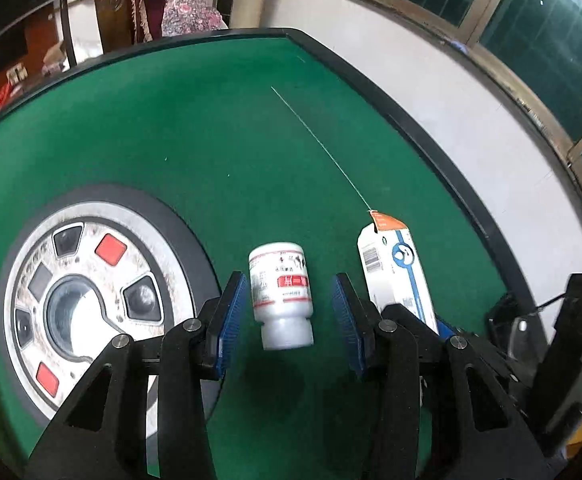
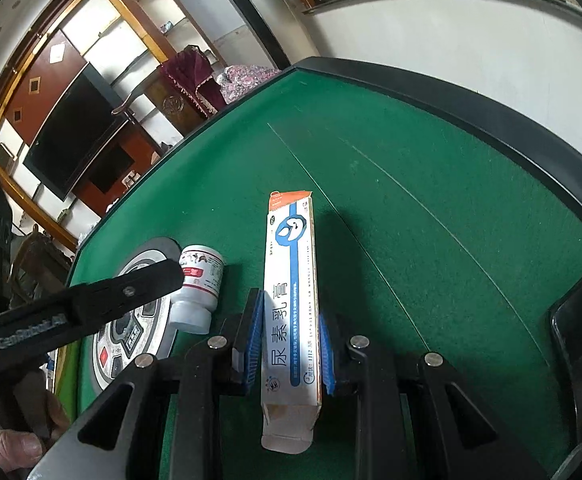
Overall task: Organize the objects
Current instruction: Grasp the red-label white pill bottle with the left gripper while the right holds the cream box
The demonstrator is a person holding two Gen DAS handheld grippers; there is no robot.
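A: Start at the left hand-held gripper [image 1: 289,316]. How does it stand?

B: Its jaws are spread wide, released, with the white pill bottle [image 1: 282,294] lying on its side between the blue pads [image 1: 231,320], clear of both. The cap end points back toward the gripper, the base points away.

A: How will that bottle behave?

B: I judge it light, rigid plastic with a smooth glossy label, so it may slip, and being round it may roll on the felt when one pad reaches it first. I would close across the labelled body, the widest part, not the narrower cap.

A: And the right hand-held gripper [image 2: 289,344]?

B: It sits around the long ointment box [image 2: 291,304], blue pads against its two narrow sides, near the end closest to the gripper. It looks clenched on the box, though how firmly I cannot tell. The flap at that near end hangs open.

A: Any worry there?

B: It is thin card, probably very light, and will crush if squeezed hard. It is held far from its middle, so the far end may droop or swing.

A: Beyond the grippers?

B: The box stretches forward over the green bench [image 2: 411,200]. The bottle lies just left of the right gripper, beside the round control panel [image 1: 91,300] set into the bench.
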